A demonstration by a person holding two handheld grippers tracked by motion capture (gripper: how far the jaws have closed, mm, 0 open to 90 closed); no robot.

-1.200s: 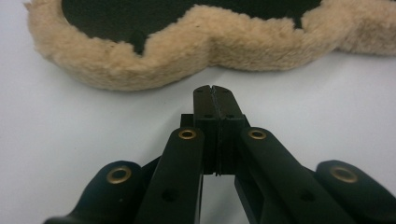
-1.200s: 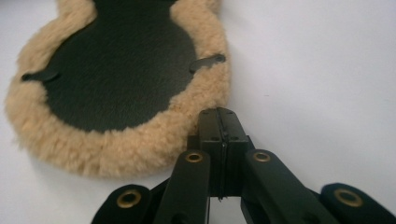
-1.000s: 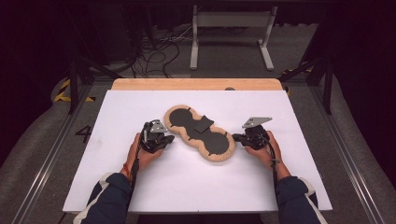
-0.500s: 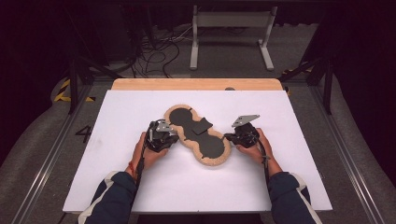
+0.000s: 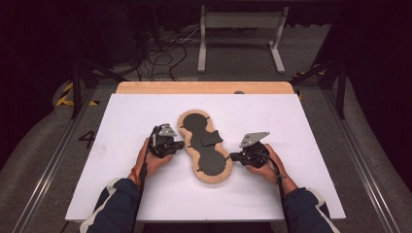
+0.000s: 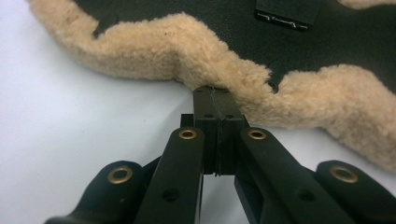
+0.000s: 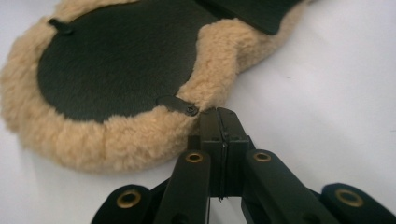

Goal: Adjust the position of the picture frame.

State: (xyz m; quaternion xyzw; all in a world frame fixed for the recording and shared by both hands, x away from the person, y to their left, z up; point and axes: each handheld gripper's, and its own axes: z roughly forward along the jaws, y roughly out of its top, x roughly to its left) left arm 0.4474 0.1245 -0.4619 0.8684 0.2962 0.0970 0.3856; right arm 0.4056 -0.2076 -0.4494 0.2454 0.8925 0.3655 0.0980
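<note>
A peanut-shaped pad [image 5: 211, 164] with a black top and a tan fleece rim lies on the white table top [image 5: 301, 131], its long axis running away from me. A small black flap [image 5: 212, 138] sits at its waist. My left gripper [image 5: 180, 144] is shut, and in the left gripper view its tip [image 6: 216, 91] touches the fleece rim [image 6: 154, 51] at the waist's left side. My right gripper [image 5: 232, 156] is shut too; in the right gripper view its tip [image 7: 219, 112] presses the fleece [image 7: 116, 144] of the near lobe by a small black tab [image 7: 177, 103].
A wooden board edge [image 5: 204, 87] runs along the table's far side. Beyond it, cables [image 5: 165, 48] and a white metal stand [image 5: 240, 29] are on the dark floor. Metal rails flank the table left and right.
The right gripper has moved left against the pad's near lobe. The pad has swung from a diagonal to nearly straight away from me. The left gripper has stayed at the waist.
</note>
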